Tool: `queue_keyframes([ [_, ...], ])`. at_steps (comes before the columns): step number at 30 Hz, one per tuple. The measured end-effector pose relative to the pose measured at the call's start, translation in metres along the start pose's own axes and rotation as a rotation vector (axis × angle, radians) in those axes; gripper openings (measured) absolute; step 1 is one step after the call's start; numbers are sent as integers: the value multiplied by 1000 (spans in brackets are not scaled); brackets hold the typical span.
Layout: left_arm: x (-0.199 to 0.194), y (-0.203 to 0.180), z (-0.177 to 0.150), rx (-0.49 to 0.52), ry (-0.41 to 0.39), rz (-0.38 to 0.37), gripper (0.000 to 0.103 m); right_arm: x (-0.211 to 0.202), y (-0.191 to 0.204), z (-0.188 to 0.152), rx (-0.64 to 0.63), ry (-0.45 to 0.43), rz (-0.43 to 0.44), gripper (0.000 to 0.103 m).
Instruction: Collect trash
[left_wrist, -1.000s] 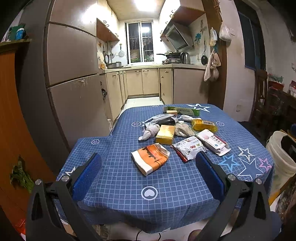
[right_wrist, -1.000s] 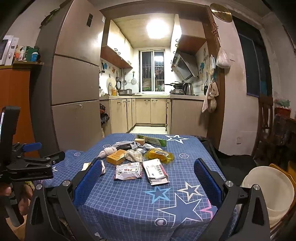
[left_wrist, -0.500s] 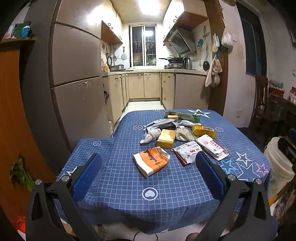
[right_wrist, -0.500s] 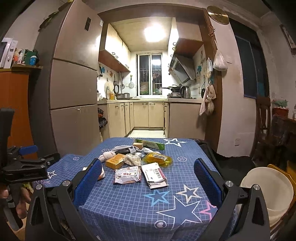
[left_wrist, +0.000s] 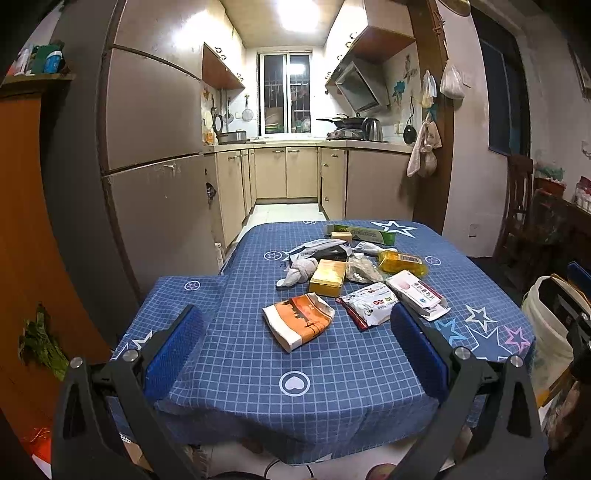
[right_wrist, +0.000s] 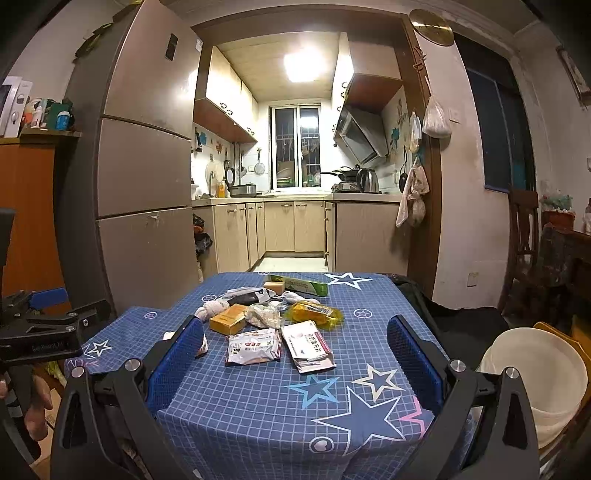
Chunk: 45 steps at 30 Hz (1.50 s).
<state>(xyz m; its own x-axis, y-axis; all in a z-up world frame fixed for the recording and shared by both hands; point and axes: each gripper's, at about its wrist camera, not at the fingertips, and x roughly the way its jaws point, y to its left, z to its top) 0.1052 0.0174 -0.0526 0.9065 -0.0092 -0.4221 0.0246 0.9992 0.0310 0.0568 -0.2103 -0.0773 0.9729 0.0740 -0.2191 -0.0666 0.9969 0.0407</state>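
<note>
Orange wrapper (left_wrist: 298, 320) lies between the spread left tongs (left_wrist: 293, 347).

My left wrist view: from the near edge of the table (left_wrist: 258, 369), facing the kitchen, close and low. My right wrist view: from the near right corner, set higher, same heading. Shared: table (right_wrist: 258, 406), litter, kitchen, pail (right_wrist: 535, 387).

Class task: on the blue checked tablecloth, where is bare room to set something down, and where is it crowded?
Bare: the near strip of the blue checked tablecloth before the orange-and-white packet, and the starred right corner. Crowded: the middle, around the yellow box.
</note>
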Motion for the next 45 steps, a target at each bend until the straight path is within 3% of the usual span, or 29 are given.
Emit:
queue_keyframes([
  [22,9,5,1,14,24,-11,98,16,6,-3,-37,42,32,99],
  [25,35,14,3,55,102,-105,98,53,-2,-4,-68,186,127,99],
  [28,78,24,-1,134,190,-164,98,112,-14,-14,-140,320,125,99],
  [31,118,35,-10,189,262,-216,98,182,-32,-28,-96,459,174,99],
  [36,167,34,-12,262,324,-284,98,250,-36,-42,-93,571,214,99],
  [41,204,15,-14,384,366,-350,98,282,-22,-54,-141,629,239,99],
  [45,224,11,-15,420,390,-389,98,298,-20,-58,-157,658,232,99],
])
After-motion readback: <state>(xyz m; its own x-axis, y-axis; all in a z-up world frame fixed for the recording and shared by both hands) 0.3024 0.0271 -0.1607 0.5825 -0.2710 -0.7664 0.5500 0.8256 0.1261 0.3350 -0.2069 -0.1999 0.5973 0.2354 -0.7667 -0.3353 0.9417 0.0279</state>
